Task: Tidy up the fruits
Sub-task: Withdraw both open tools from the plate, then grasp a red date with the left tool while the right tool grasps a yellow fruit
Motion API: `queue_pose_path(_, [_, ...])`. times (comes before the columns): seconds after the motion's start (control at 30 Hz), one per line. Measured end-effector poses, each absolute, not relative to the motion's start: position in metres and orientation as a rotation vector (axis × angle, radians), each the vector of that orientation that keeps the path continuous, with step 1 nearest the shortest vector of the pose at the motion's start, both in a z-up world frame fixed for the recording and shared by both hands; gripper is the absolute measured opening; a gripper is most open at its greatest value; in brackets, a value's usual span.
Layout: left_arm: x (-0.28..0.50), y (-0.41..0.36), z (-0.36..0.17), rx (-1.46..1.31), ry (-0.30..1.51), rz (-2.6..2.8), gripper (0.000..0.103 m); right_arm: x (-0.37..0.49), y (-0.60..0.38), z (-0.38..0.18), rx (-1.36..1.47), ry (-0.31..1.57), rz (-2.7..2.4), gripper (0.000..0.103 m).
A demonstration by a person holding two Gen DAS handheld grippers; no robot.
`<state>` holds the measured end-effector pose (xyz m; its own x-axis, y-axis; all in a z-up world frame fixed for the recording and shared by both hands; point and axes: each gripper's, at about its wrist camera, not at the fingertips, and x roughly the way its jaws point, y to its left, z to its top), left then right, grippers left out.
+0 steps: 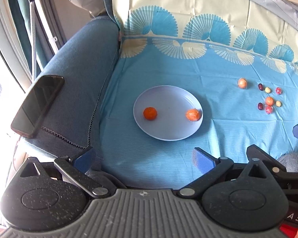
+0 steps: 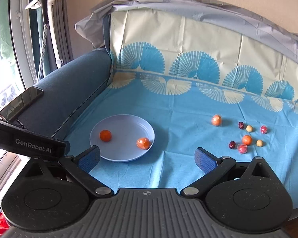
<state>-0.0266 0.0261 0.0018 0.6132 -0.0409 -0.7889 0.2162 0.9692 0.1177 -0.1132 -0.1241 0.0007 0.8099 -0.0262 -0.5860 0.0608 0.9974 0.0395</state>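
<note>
A lilac plate [image 1: 168, 134] [image 2: 119, 156] lies on the blue cloth. It holds a bare mandarin [image 1: 150, 113] [image 2: 105, 135] and a plastic-wrapped one [image 1: 193, 114] [image 2: 143, 143]. To the right, loose on the cloth, are another wrapped mandarin [image 2: 216, 120], a bare orange fruit [image 2: 247, 139], two dark dates [image 2: 241, 125], two pale balls [image 2: 249, 128] and two red wrapped fruits [image 2: 263, 129]. My left gripper [image 1: 145, 158] hangs open and empty in front of the plate. My right gripper [image 2: 147, 158] is open wide and empty too, between the plate and the loose fruit.
A dark phone [image 1: 37, 105] [image 2: 19, 103] rests on the blue sofa arm [image 1: 77, 79] at the left. The patterned cloth runs up the sofa back [image 2: 188, 39]. A window and a white stand [image 2: 49, 10] are at far left. The left gripper's body [image 2: 29, 144] crosses the right wrist view.
</note>
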Motion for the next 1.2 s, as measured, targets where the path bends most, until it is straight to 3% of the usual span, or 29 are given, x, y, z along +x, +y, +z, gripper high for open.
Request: queue_pose_path(1.2, [-0.013,0.006,-0.003,0.271,0.943,-0.157,0.103,-0.099,-0.144,-0.012,0.093,0.663,-0.04,0.102])
